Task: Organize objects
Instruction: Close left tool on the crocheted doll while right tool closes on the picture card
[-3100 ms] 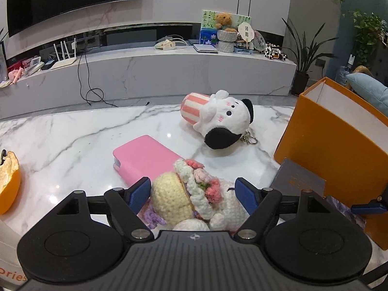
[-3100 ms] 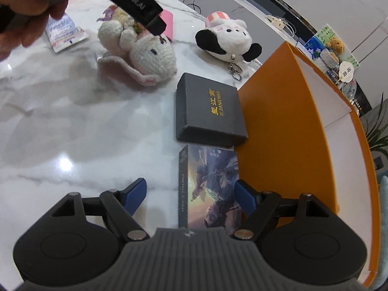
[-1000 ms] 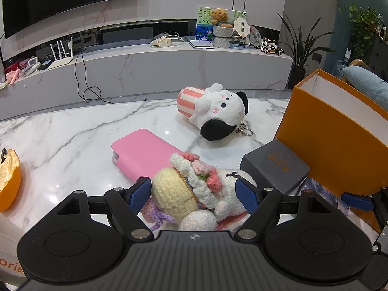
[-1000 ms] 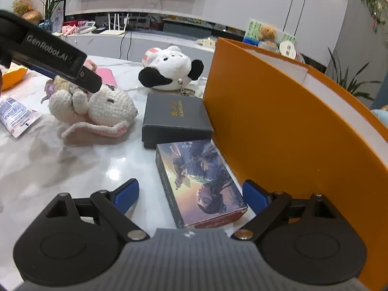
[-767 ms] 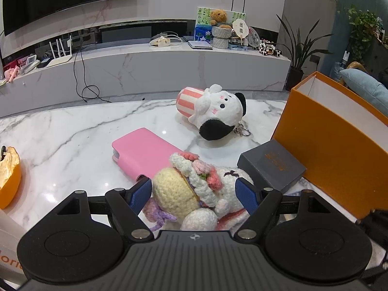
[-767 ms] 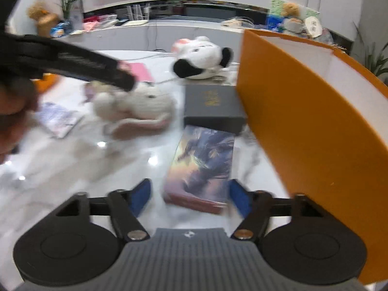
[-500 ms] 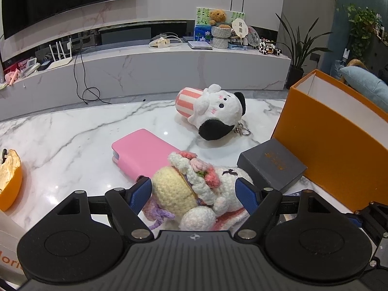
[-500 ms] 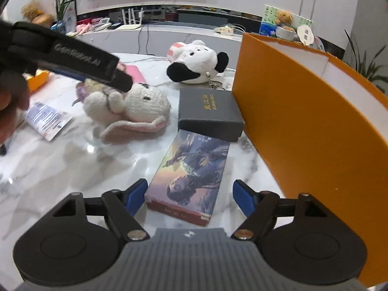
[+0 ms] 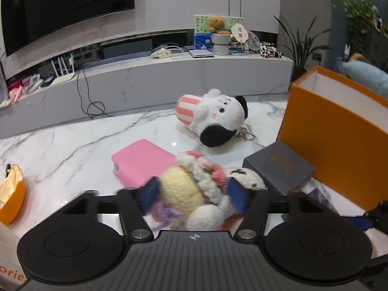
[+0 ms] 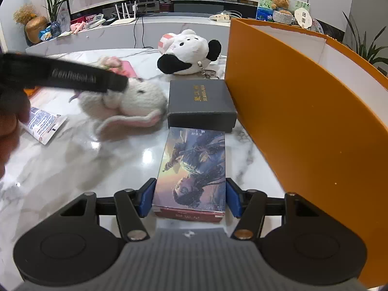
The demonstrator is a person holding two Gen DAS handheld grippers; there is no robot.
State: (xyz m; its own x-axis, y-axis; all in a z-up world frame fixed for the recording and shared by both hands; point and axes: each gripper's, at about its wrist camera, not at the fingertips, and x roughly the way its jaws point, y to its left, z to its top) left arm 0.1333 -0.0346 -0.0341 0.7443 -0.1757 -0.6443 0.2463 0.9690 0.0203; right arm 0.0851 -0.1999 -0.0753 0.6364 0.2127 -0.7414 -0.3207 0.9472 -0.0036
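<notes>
My left gripper (image 9: 192, 194) has closed on the crocheted bunny doll (image 9: 194, 191), its blue pads pressing the doll's sides; the doll also shows in the right wrist view (image 10: 135, 99) under the left gripper's arm. My right gripper (image 10: 189, 197) has its blue pads against both long sides of the illustrated book box (image 10: 194, 165), which lies flat on the marble table. A dark grey box (image 10: 201, 101) lies just beyond it, beside the tall orange box (image 10: 303, 111), which is open at the top.
A black-and-white plush dog (image 9: 215, 118) with a keyring lies farther back. A pink case (image 9: 143, 162) lies left of the doll. A printed packet (image 10: 43, 123) lies at the left. An orange container (image 9: 9, 194) sits at the table's left edge.
Both grippers have closed: the left on the crocheted doll, the right on the book box. The right gripper moved forward so the book sits between its pads.
</notes>
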